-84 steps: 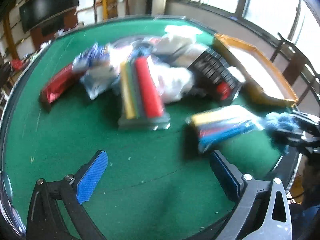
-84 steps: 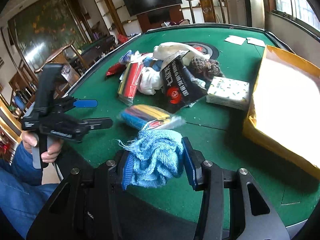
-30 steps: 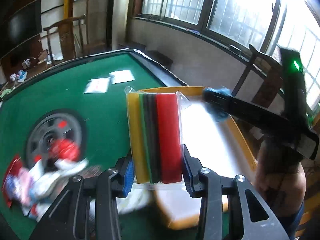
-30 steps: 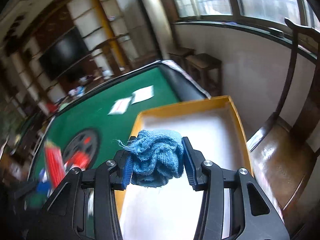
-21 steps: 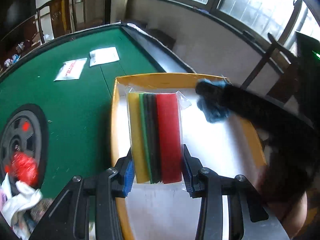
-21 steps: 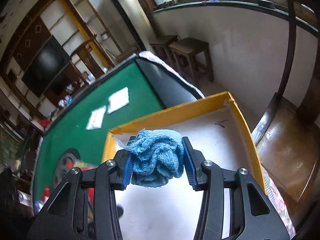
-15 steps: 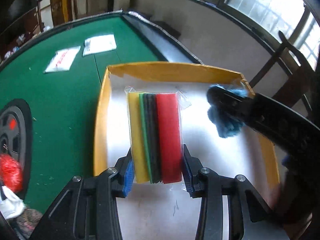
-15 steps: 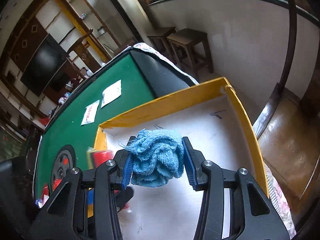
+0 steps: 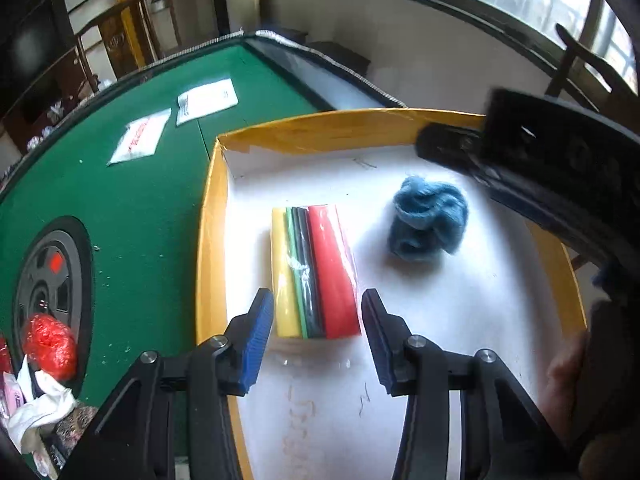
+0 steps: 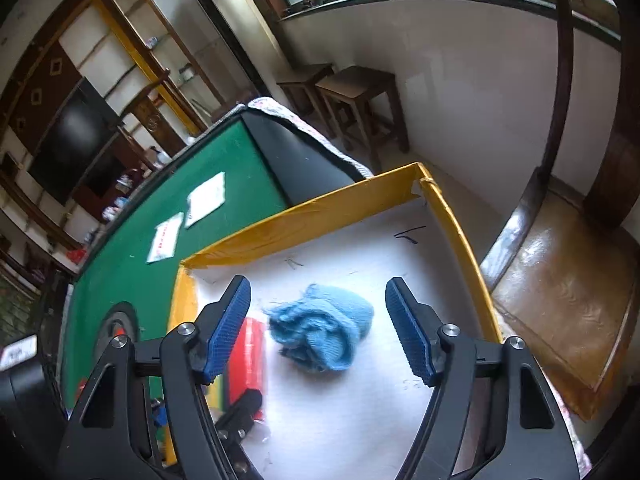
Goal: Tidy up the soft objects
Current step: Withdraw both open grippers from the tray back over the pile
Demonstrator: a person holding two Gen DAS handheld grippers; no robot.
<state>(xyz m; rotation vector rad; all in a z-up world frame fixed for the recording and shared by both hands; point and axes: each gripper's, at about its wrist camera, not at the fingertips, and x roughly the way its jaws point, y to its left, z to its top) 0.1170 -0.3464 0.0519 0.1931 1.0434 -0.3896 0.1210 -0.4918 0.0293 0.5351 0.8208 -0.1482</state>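
Blue knit cloth (image 10: 322, 332) lay loose on the white floor of the yellow box (image 9: 204, 240), no longer pinched as it had been a second earlier. The right claw (image 10: 318, 330) had just been opening; its pads stood wide on either side of the cloth, clear of it. Beside the cloth, apart from it, lay the bagged pack of yellow, green, black and red strips (image 9: 314, 272). The left claw (image 9: 316, 336) had just been opening too, its pads narrowly clear of the pack, which rested flat in the box. Both items looked delivered, so two pieces of the sorting seemed done.

More soft things, a red ball (image 9: 50, 346) and white cloth (image 9: 38, 406), remained on the green surface (image 9: 132, 208), cut off at the left edge. In the left view the right claw's body hid the box's far right corner, and a hand (image 9: 568, 364) showed only in part.
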